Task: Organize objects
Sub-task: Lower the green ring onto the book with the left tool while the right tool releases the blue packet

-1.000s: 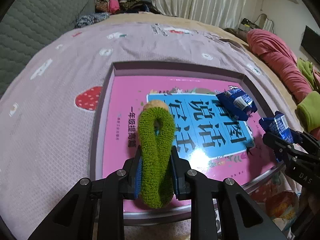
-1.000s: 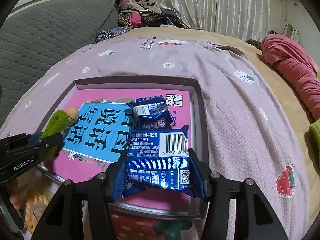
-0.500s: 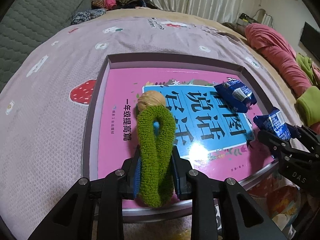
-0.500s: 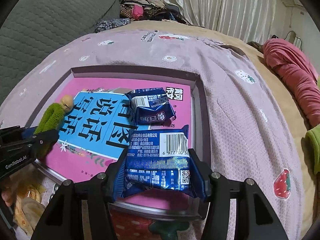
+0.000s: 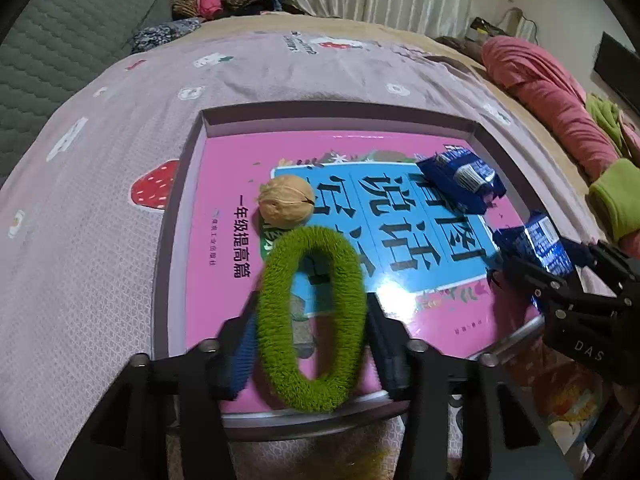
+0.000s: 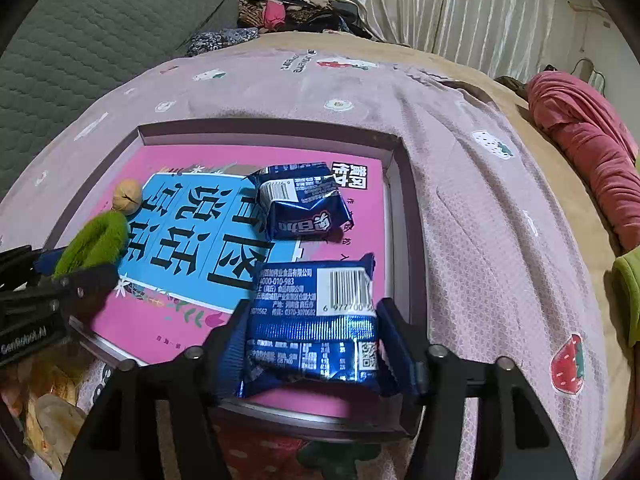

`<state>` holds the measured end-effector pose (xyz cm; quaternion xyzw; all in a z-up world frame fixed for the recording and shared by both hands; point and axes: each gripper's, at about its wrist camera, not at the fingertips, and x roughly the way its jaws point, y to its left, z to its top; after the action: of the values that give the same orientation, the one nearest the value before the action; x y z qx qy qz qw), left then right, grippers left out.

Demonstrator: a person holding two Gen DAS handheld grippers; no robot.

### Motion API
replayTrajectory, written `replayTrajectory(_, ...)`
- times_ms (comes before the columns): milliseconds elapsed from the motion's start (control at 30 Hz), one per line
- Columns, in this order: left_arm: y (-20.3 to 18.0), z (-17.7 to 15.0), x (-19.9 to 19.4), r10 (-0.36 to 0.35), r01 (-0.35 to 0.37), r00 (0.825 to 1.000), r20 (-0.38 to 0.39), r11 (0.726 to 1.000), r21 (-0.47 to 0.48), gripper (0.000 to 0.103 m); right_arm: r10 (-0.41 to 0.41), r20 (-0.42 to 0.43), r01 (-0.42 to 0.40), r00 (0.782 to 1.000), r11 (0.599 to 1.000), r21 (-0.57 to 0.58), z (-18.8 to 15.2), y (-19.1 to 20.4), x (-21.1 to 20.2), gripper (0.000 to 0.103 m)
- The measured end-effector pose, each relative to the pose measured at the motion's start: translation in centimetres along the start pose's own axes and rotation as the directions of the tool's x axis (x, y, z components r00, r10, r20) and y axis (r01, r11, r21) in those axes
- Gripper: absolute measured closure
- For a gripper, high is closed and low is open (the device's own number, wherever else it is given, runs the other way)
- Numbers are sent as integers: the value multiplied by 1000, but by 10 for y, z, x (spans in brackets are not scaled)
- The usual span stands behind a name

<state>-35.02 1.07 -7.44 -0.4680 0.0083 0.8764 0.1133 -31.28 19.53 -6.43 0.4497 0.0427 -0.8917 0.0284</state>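
- Here, the left gripper (image 5: pixel 312 320) has just been opening its jaws; the fuzzy green ring-shaped hair tie (image 5: pixel 312 316) lies between them, sprung out into a wide oval, and whether the pads still press its sides cannot be told.
- Just beyond the hair tie's far end, a tan wrinkled walnut (image 5: pixel 285 206) rests on the pink-and-blue glossy book cover (image 5: pixel 224 184).
- The book lies inside a shallow grey-walled tray (image 5: pixel 176 184) on a lilac strawberry-print bedspread (image 5: pixel 100 152).
- The right gripper (image 6: pixel 312 344) has likewise just been opening; the shiny blue foil snack packet with a barcode (image 6: pixel 316 320) sits between its jaws, at the tray's near edge, its sides close against the blue pads.
- Ahead of that gripper, a second blue foil packet (image 6: pixel 304 204) lies on the book, apart from the first.
- To the right gripper's far right, a rolled pink blanket (image 6: pixel 592 152) lies on the bed.
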Motion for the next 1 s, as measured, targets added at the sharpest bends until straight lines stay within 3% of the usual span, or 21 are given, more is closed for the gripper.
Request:
replayTrajectory(200, -2, -1, 0, 10, -10, 1000, -9, 1000, 6, 44, 5, 4, -5, 1000, 1000, 8, 0, 0, -2, 32)
replayTrajectory(300, -2, -1, 0, 17, -17, 1000, -20, 1000, 4, 32, 11, 15, -12, 1000, 1000, 11, 1, -1, -5, 31)
replayTrajectory(600, -1, -1, -2, 20, -19, 1000, -24, 1000, 4, 31, 10, 41, -11, 999, 1000, 15, 3, -2, -13, 30)
replayTrajectory(700, -1, -1, -6, 9, -9, 1000, -15, 1000, -2, 23, 5, 54, -6, 999, 1000, 15, 3, -2, -16, 29)
replayTrajectory(1000, -1, 2, -22, -4, 4, 1000, 22, 1000, -12, 23, 6, 93, -9, 996, 1000, 27, 5, -4, -28, 24)
